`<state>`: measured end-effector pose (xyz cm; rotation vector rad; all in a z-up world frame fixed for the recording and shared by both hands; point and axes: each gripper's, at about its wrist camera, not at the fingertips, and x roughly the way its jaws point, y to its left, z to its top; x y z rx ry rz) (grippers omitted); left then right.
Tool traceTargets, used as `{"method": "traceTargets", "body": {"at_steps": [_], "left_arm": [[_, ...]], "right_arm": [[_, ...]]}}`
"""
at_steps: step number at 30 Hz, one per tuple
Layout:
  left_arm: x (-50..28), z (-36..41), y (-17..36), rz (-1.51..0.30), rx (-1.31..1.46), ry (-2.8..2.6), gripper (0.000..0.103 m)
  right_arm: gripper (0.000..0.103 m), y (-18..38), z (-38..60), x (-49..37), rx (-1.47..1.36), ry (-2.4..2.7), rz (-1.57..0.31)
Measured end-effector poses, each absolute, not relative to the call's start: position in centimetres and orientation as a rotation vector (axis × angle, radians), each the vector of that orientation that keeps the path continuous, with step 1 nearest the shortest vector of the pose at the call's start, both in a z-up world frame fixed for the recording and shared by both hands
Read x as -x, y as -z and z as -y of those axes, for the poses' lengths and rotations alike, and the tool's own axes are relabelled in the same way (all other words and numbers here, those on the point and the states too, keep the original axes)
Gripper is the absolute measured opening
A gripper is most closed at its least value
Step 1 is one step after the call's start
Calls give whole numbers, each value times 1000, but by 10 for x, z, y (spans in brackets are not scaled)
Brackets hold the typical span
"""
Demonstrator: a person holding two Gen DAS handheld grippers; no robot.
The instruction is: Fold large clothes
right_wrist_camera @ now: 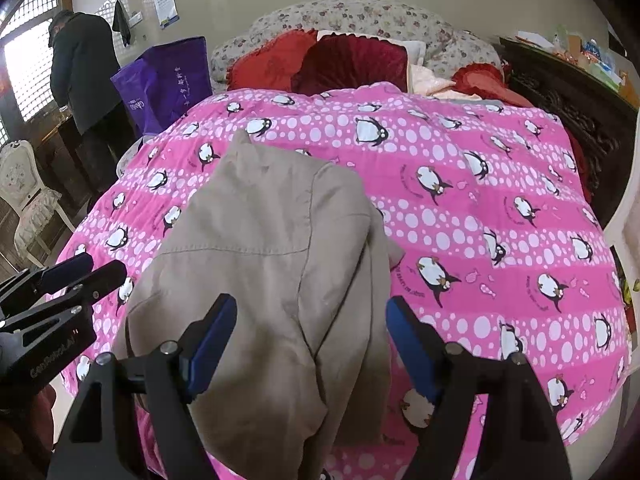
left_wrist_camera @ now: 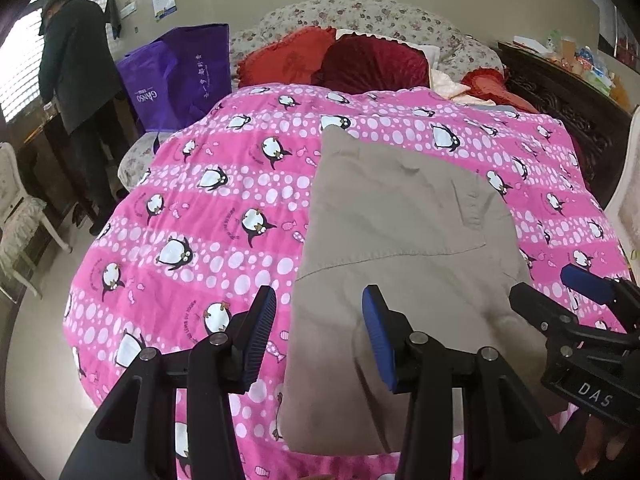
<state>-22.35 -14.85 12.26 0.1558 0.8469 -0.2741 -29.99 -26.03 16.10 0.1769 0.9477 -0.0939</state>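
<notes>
A beige garment point(left_wrist_camera: 392, 216), folded lengthwise, lies on the pink penguin quilt point(left_wrist_camera: 208, 208) that covers the bed. My left gripper point(left_wrist_camera: 320, 336) hovers open over the garment's near left edge, and no cloth is between its blue pads. The right gripper point(left_wrist_camera: 548, 286) shows at the right side of this view, near the garment's right edge. In the right wrist view the garment point(right_wrist_camera: 260, 232) runs away from me, and my right gripper point(right_wrist_camera: 312, 340) stands wide open above its near end without pinching it. The left gripper point(right_wrist_camera: 102, 266) is at the left there.
A person in dark clothes point(left_wrist_camera: 76, 80) stands by the window at the far left. A purple bag point(left_wrist_camera: 180, 76) and red cushions point(left_wrist_camera: 360, 60) sit at the head of the bed. A white chair point(left_wrist_camera: 20, 208) stands left, and a dark wooden cabinet point(left_wrist_camera: 568, 104) stands right.
</notes>
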Motion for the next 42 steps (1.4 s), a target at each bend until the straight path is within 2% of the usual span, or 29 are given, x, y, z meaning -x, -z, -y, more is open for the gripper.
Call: {"method": "traceTargets", "body": {"at_steps": [42], "left_arm": [[195,155,-99,-931,-128,296,33]], "right_arm": [[82,-140,268,273,-163,108,-991]]}}
